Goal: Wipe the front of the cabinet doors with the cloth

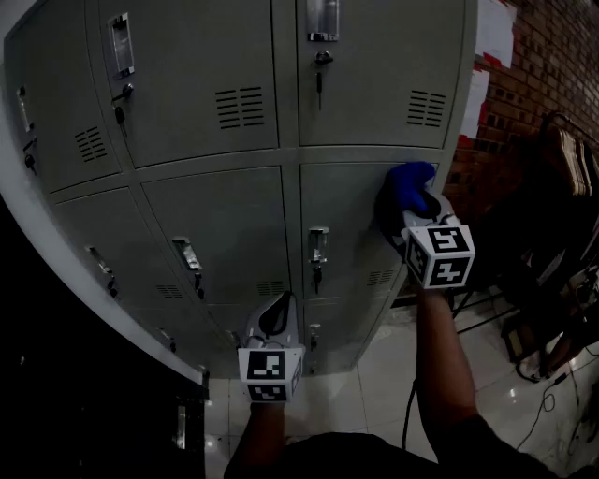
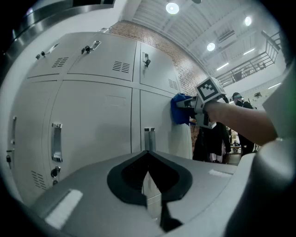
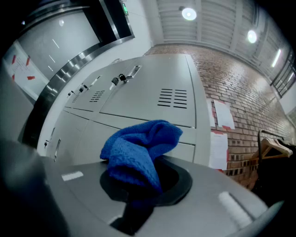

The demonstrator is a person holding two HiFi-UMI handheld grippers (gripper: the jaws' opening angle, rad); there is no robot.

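Grey cabinet doors fill the room in front of me, by a brick wall. My left gripper hangs low, closed on nothing. My right gripper pinches the blue cloth and holds it against a door. I think the cloth could snag on a handle and pull loose.

To our right we see a brick wall with white paper sheets stuck on it. Below us lies a glossy tiled floor crossed by thin cables. Round ceiling lights glow overhead.
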